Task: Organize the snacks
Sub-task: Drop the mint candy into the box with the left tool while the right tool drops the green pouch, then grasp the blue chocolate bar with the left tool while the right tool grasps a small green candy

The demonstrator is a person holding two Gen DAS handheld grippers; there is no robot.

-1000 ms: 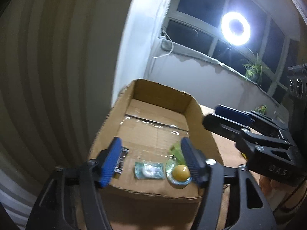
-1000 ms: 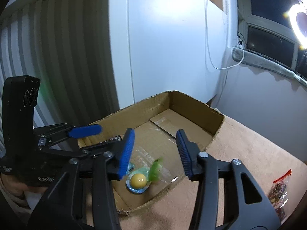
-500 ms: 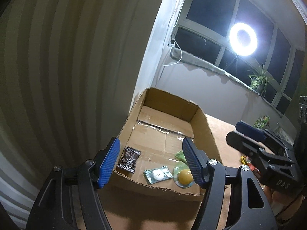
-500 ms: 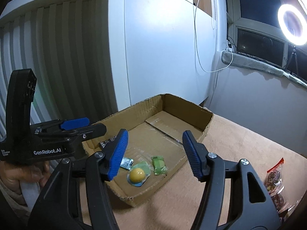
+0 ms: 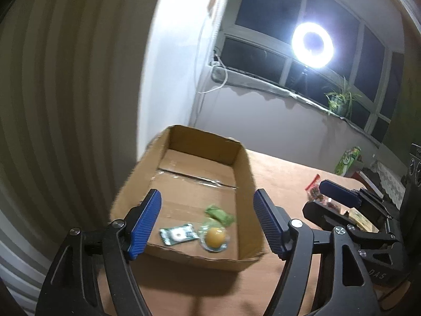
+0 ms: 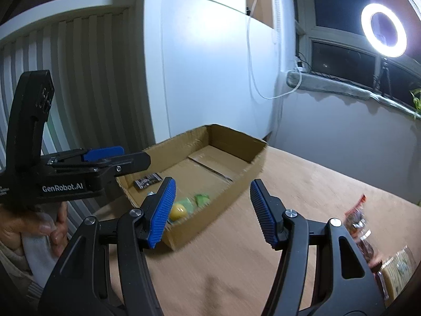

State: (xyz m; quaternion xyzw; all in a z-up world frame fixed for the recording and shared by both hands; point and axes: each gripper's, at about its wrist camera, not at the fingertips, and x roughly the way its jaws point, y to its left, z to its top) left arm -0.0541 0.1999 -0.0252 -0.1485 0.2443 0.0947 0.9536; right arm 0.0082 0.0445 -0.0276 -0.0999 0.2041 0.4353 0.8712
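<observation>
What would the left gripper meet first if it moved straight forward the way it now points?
Probably the near wall of the cardboard box, which lies just ahead of the open left gripper. If it passed above that wall, the yellow candy and mint packet inside come next. Depth is unclear.

Tan table (image 6: pixel 236 263), cardboard box (image 6: pixel 236 184), red snack packet (image 6: pixel 357 218)
</observation>
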